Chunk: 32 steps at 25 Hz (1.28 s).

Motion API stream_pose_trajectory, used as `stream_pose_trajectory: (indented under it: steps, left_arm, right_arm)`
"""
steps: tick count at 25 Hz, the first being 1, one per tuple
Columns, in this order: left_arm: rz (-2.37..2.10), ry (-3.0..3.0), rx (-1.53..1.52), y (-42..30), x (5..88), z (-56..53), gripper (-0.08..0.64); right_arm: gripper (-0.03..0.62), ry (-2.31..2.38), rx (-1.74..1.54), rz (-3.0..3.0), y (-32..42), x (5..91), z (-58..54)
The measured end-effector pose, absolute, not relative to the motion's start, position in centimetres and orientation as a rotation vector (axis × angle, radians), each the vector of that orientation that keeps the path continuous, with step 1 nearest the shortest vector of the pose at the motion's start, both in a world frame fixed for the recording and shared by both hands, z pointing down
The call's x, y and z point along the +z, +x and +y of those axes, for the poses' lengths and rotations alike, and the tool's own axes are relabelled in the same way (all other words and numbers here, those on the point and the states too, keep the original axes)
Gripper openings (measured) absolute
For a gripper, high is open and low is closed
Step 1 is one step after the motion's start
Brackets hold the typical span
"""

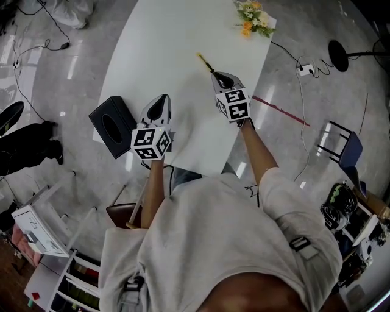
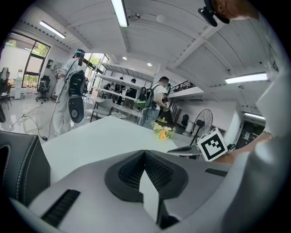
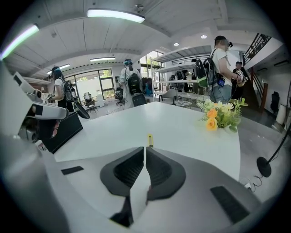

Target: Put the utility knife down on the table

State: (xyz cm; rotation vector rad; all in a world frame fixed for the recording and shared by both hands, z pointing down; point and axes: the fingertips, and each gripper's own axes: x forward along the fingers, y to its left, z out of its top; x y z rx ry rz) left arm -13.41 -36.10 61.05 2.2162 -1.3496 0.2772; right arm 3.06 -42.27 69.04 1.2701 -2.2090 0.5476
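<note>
The right hand-held gripper [image 1: 222, 77] is held out over the white counter [image 1: 177, 42], its jaws pinched on the tail of the utility knife [image 1: 205, 63]; the knife sticks straight out past the jaw tips, over the middle of the counter, and whether it already touches the surface cannot be told. The left hand-held gripper [image 1: 163, 99] hangs by the counter's near edge, jaws pressed together on nothing, just beside a black box [image 1: 113, 127]. The step in hand appears to be the set-down; done well, it means lowering until the knife lies flat along the counter, then spreading the jaws slowly and drawing straight back, so the tool is neither dragged nor flicked. The bare stretch ahead, well apart from the flowers [image 1: 253, 17], looks a safe spot. The knife is slim, yellow at its far end and dark along the middle; in the right gripper view only a yellow sliver of it shows beyond the jaws.
</note>
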Motion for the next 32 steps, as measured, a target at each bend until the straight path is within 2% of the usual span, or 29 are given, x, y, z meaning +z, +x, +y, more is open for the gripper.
stream_pose_trajectory:
  steps: [32]
  left_arm:
    - [-1.518,2.409,0.177,-11.4,50.2,-33.5,0.019]
  right_arm:
    - [0.031,1.505,0.249,-2.428,8.9,52.6,-35.6]
